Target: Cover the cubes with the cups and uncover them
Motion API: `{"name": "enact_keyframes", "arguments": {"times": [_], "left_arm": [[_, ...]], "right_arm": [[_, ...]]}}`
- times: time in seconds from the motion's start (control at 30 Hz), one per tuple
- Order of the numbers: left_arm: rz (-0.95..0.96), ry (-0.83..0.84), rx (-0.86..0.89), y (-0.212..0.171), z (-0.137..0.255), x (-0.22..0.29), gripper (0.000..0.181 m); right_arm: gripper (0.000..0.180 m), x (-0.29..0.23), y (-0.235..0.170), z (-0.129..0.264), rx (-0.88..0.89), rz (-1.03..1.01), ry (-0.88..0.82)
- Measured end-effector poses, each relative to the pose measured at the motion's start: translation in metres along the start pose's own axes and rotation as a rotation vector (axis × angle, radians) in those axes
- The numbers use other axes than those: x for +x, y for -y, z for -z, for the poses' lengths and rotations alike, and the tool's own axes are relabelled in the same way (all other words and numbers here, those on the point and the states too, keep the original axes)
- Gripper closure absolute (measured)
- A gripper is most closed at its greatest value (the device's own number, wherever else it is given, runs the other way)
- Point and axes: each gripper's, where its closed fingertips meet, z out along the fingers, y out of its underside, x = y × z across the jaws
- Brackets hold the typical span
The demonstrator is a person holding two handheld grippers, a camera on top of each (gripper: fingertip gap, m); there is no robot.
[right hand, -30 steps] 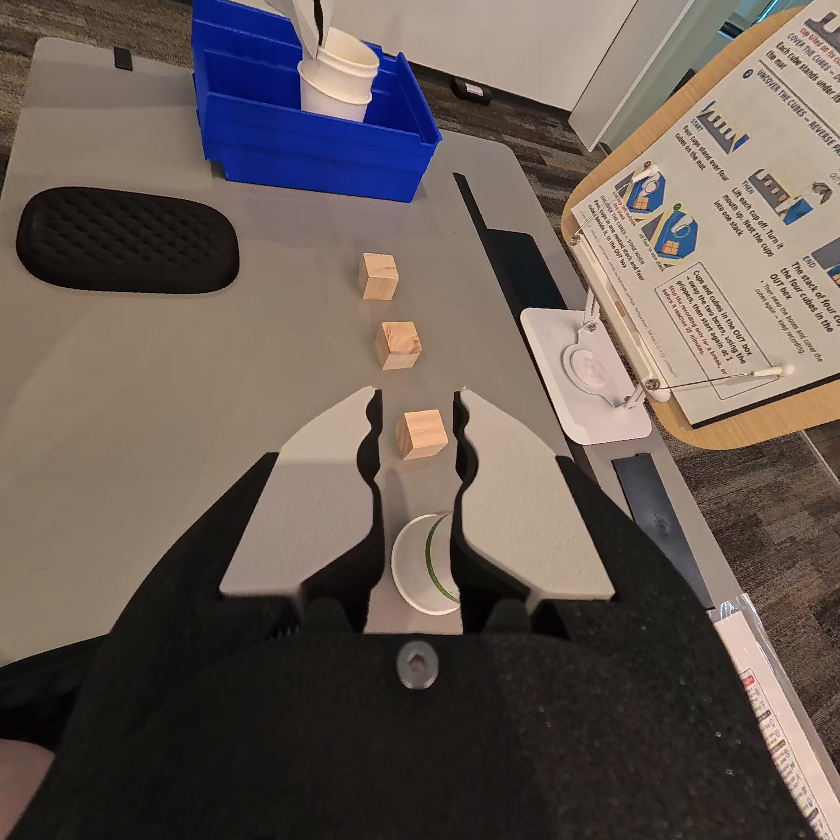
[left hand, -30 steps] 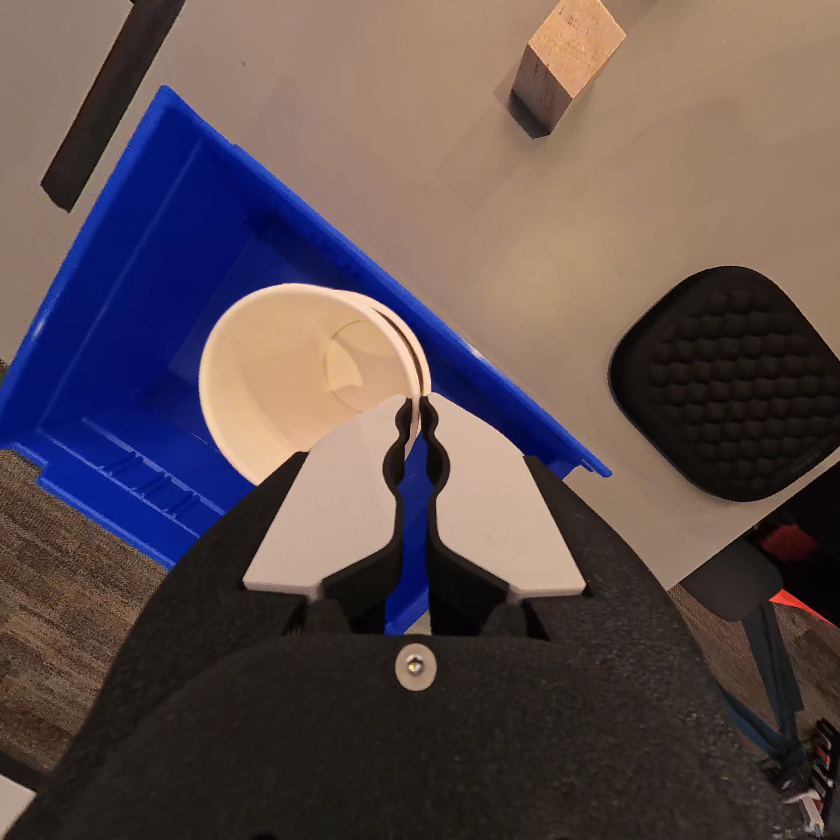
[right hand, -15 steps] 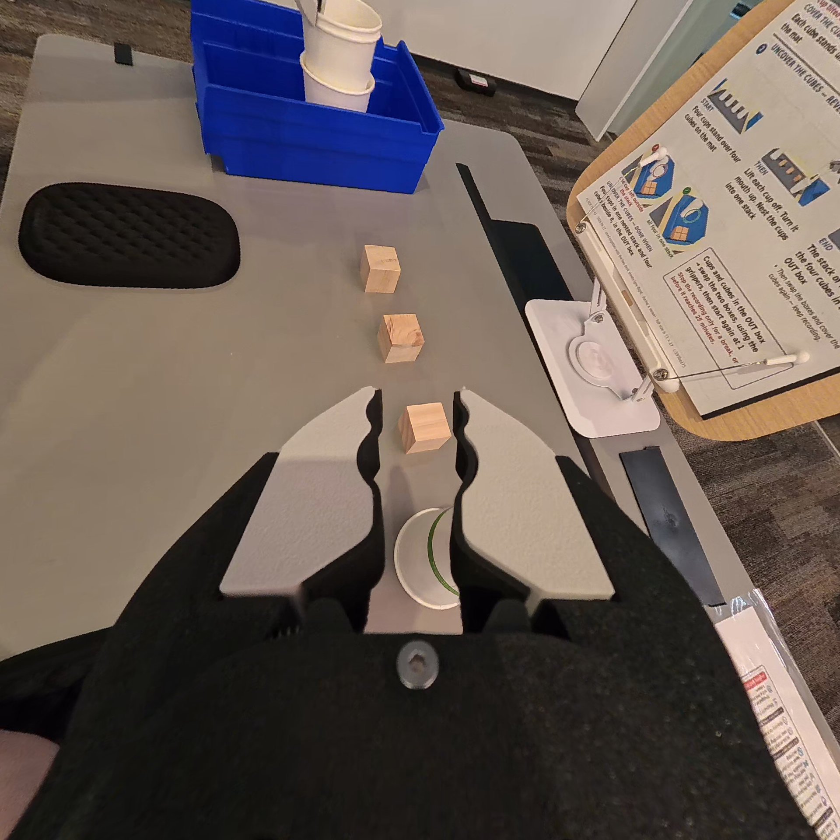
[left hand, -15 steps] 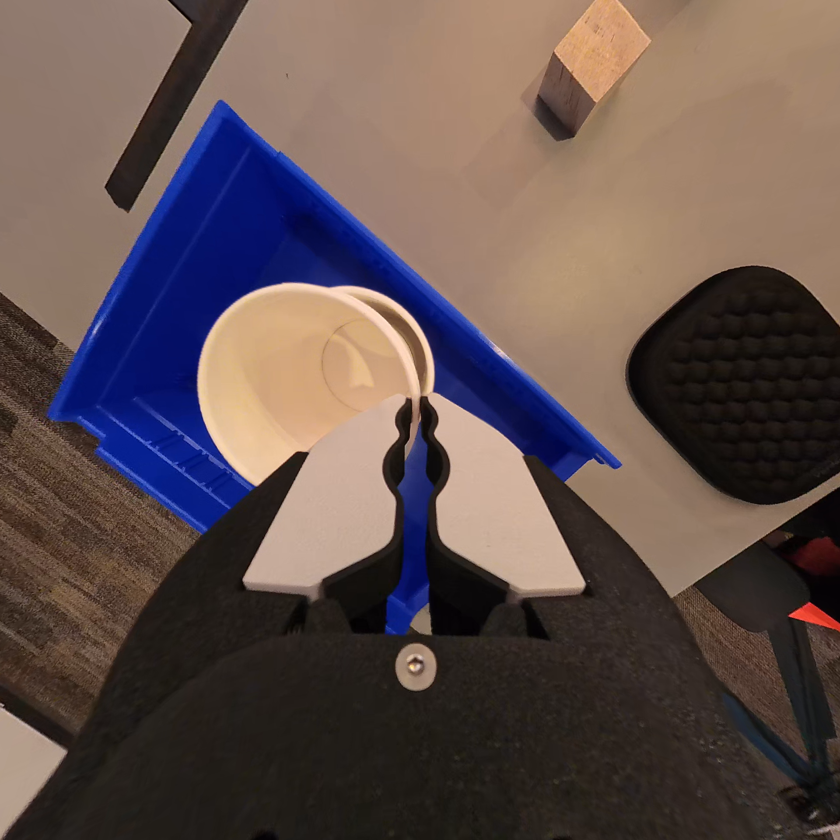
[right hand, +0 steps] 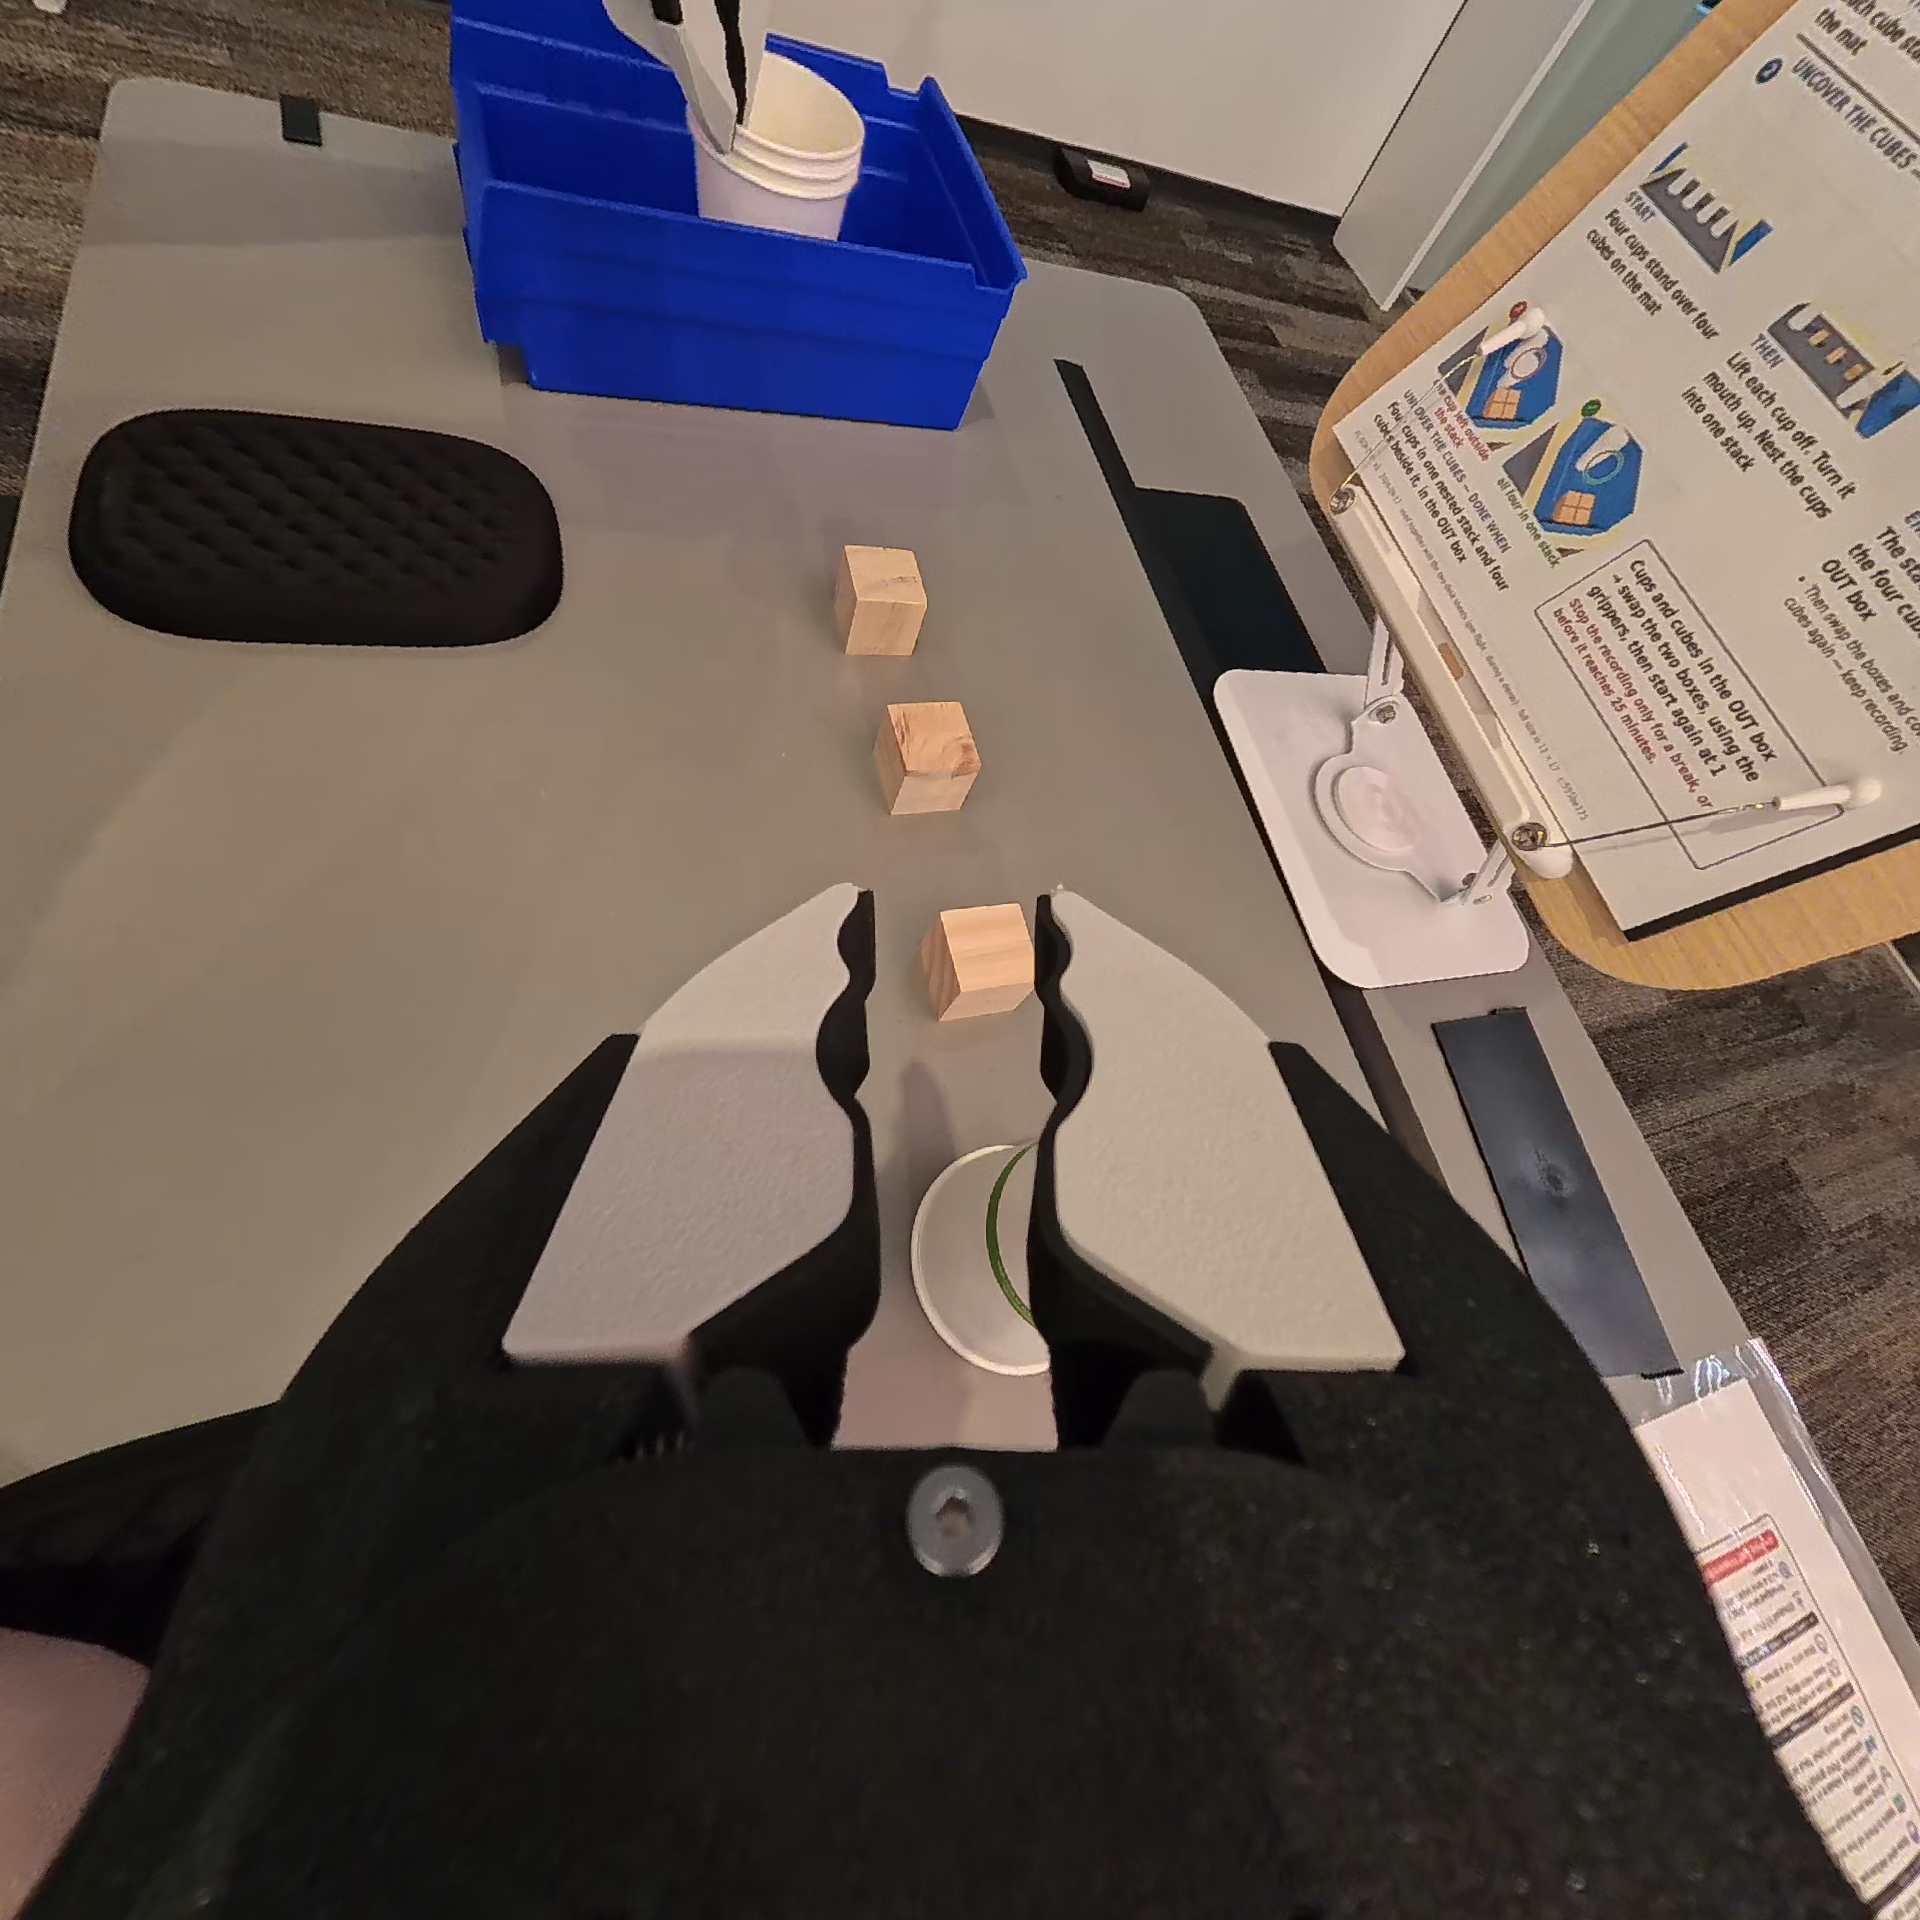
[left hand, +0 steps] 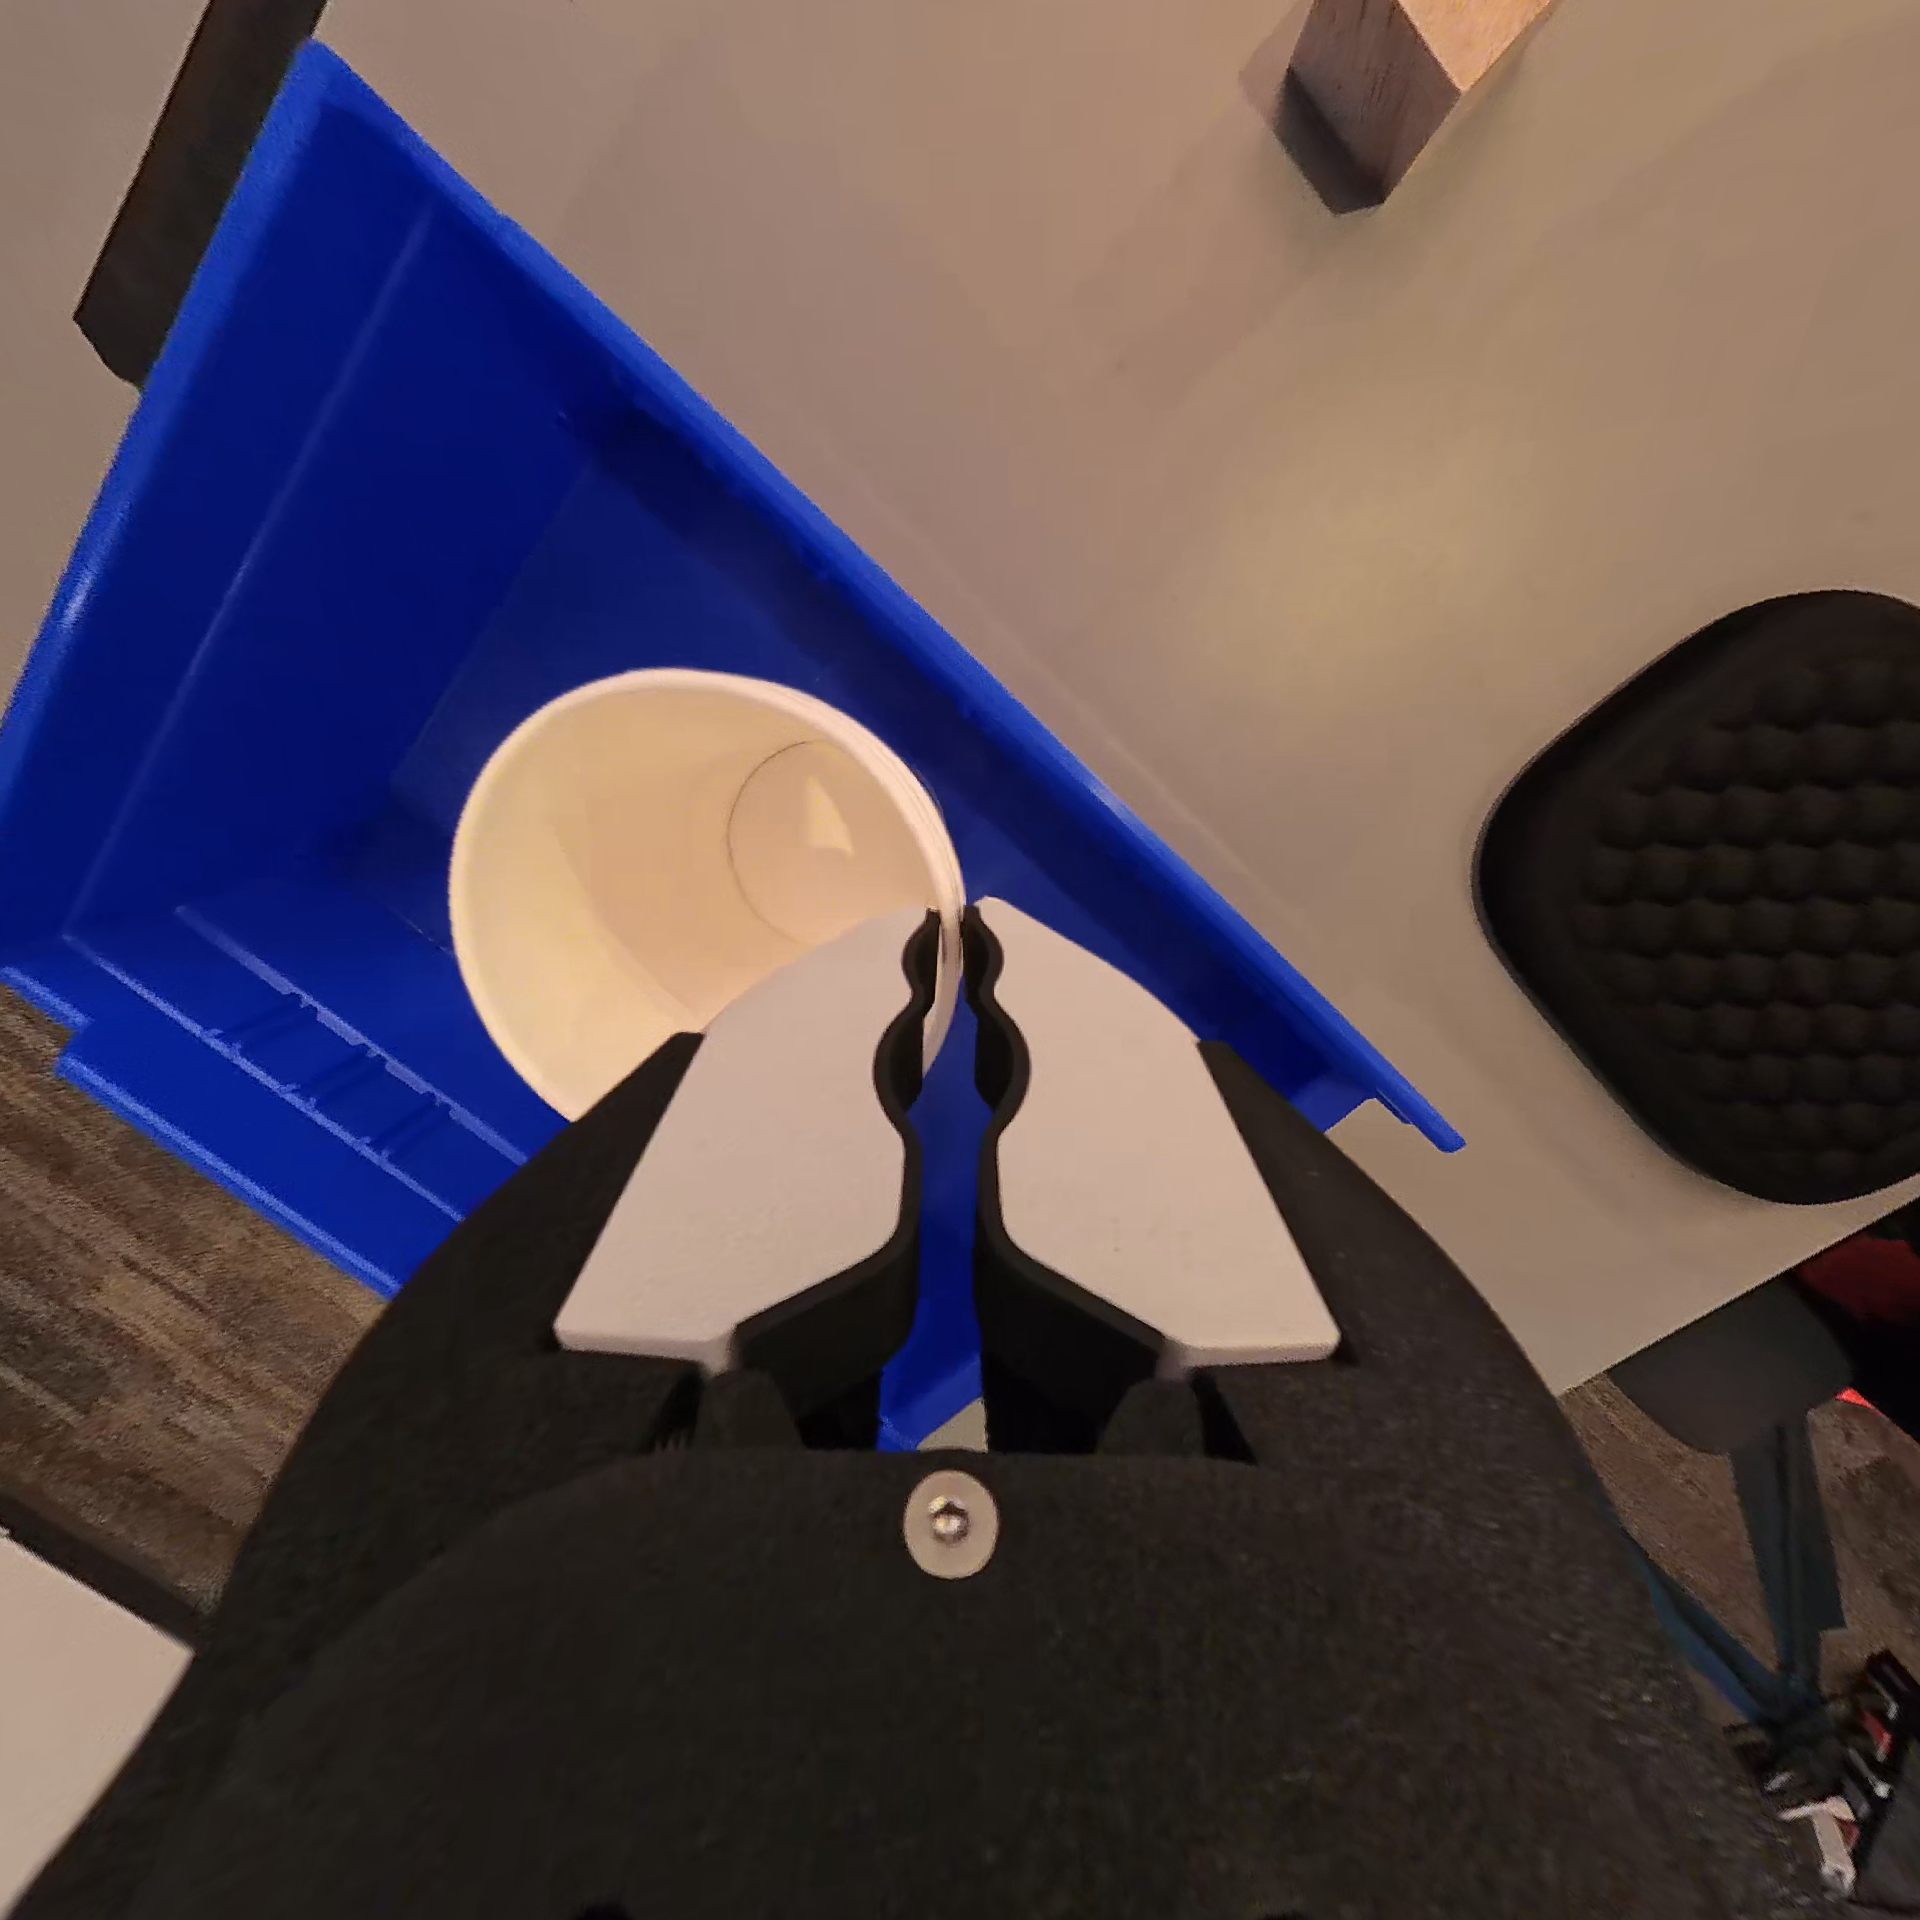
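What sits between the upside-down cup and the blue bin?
In the right wrist view, three wooden cubes line up between the upside-down cup and blue bin.

The right gripper (right hand: pixel 951 904) hangs with jaws apart over the grey tabletop (right hand: pixel 416 883), above an upturned cup (right hand: pixel 971 1262). Three wooden cubes (right hand: pixel 927 755) run in a line toward a blue bin (right hand: pixel 727 301), where the left gripper (right hand: pixel 717 73) pinches a white cup stack (right hand: pixel 779 156).
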Motion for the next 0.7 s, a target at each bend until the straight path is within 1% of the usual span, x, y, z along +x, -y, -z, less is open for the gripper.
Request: {"name": "enact_keyframes", "arguments": {"times": [0.23,0.3,0.43,0.53,0.7], "left_arm": [[0.014,-0.029,0.002,-0.0027,0.0017,0.0040,0.174],[0.027,-0.042,-0.001,-0.0032,0.0030,0.0057,0.169],[0.051,-0.032,0.000,-0.0033,0.0045,0.0025,0.171],[0.060,-0.037,0.010,-0.0024,0.0057,0.0016,0.177],[0.054,-0.039,0.003,-0.0028,0.0056,0.0018,0.177]], "right_arm": [[0.151,0.0000,-0.0028,0.0001,-0.009,-0.005,0.007],[0.151,-0.0004,-0.0037,-0.0007,-0.015,-0.005,0.010],[0.151,-0.0009,-0.0057,-0.0024,-0.027,-0.005,0.014],[0.151,-0.0022,-0.0068,-0.0037,-0.036,-0.001,0.020],[0.152,-0.0030,-0.0077,-0.0050,-0.043,0.001,0.025]]}}
